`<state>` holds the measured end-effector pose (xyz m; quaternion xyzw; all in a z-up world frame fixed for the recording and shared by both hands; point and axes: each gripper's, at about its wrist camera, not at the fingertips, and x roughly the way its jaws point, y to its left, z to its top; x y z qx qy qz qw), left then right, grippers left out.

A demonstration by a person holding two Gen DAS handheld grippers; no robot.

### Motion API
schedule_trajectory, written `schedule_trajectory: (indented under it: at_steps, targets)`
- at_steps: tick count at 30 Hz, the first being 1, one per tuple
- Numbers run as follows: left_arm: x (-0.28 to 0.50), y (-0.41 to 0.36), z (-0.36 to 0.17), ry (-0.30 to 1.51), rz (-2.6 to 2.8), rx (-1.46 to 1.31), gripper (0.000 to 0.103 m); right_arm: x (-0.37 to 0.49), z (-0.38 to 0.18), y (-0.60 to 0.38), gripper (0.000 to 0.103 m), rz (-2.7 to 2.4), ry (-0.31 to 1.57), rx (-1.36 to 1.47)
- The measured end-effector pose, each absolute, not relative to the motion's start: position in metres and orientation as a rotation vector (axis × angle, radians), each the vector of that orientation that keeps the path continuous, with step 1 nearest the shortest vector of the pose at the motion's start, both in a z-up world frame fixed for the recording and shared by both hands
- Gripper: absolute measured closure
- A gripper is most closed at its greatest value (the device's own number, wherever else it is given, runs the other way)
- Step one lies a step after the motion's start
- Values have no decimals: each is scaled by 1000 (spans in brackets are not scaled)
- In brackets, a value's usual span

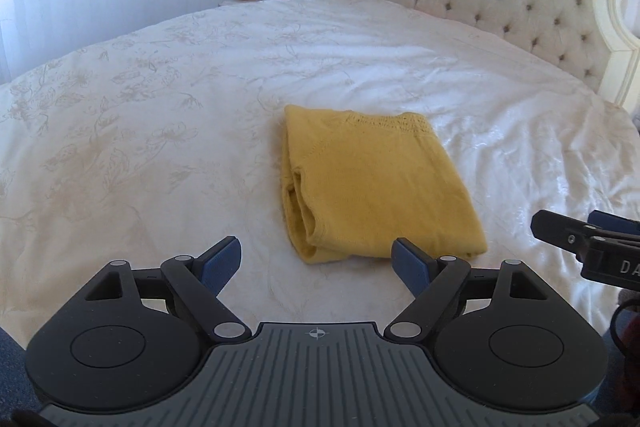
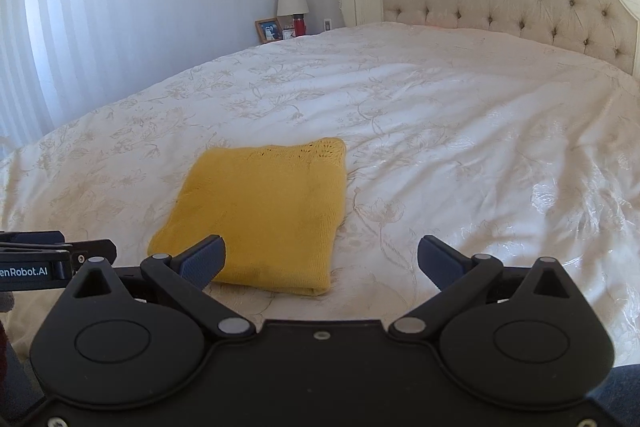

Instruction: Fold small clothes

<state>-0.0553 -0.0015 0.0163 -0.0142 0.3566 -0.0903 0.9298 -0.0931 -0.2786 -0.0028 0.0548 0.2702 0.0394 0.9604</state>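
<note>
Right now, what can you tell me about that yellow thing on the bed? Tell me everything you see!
The yellow garment is a small knitted piece of clothing, mustard yellow and soft-looking. It is folded into a neat, roughly square bundle. One far edge has a lacy pattern of little holes, and on its left side in the left wrist view you can see the folded layers stacked, with a stitched seam. It lies flat on the white flowery bedspread, near the closer edge. Nothing else touches it; both claws sit just short of it.

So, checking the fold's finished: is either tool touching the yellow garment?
Apart. Both wrist views show the left tool and right tool open, empty, short of the yellow garment.
</note>
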Motion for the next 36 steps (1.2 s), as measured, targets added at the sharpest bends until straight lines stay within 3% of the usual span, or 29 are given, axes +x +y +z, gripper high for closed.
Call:
schedule_trajectory:
  at_steps: [10, 36]
  targets:
    - [-53, -9, 3, 786, -118, 10, 21, -93, -15, -288, 1, 66, 609, 232]
    - [-59, -17, 3, 751, -105, 67, 21, -92, -16, -275, 1, 80, 609, 156]
